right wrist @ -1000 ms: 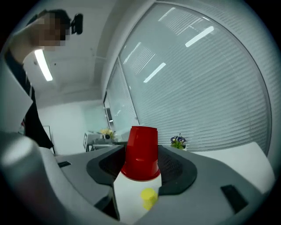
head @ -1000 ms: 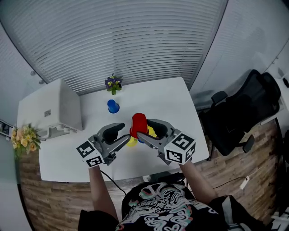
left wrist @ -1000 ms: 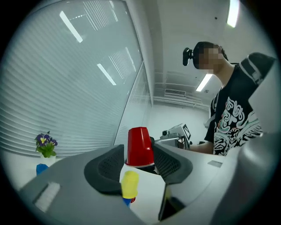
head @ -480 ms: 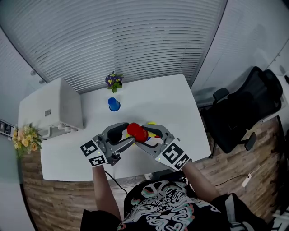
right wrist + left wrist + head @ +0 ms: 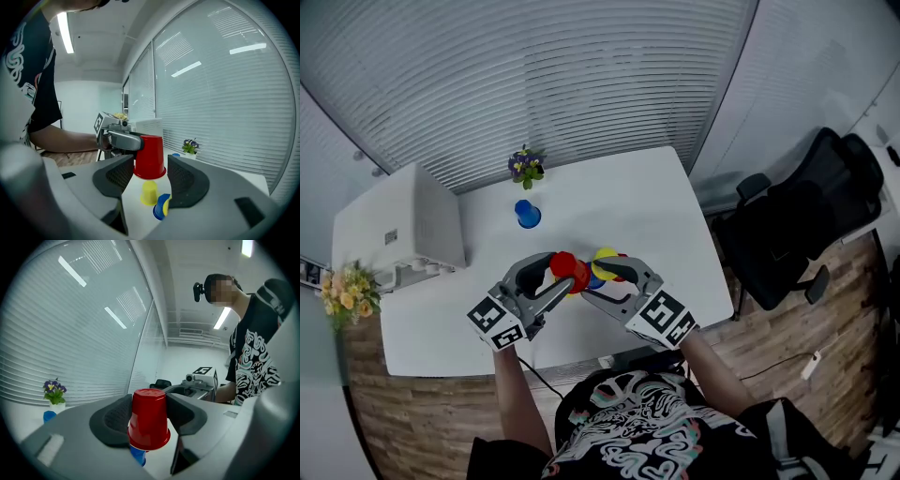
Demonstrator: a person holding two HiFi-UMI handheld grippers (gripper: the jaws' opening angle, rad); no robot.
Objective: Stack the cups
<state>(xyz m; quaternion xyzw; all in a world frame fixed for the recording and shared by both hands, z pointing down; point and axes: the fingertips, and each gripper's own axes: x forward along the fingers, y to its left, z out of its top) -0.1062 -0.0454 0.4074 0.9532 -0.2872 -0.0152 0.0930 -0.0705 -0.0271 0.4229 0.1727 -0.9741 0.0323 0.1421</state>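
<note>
A red cup point(image 5: 149, 420) sits upside down between my left gripper's point(image 5: 149, 408) pads, which press on both its sides as the jaws close. In the head view the red cup point(image 5: 566, 271) is in the left gripper point(image 5: 558, 278), above the table's front middle. My right gripper point(image 5: 150, 164) faces it. Its closing jaws flank the red cup point(image 5: 150, 157) with slim gaps. A small yellow cup point(image 5: 149, 192) stands upside down on the table below. A blue cup point(image 5: 161, 206) with yellow inside lies on its side by the right jaw. Another blue cup point(image 5: 525, 214) stands farther back.
A potted purple flower point(image 5: 525, 169) stands at the white table's point(image 5: 647, 206) far edge. A white box point(image 5: 394, 234) fills the left end, with a bouquet point(image 5: 347, 292) beside it. A black office chair point(image 5: 806, 234) stands on the floor to the right.
The red cup has gone from upright between the two grippers to lower and further left, tipped into the left gripper. Both grippers have drawn closer together.
</note>
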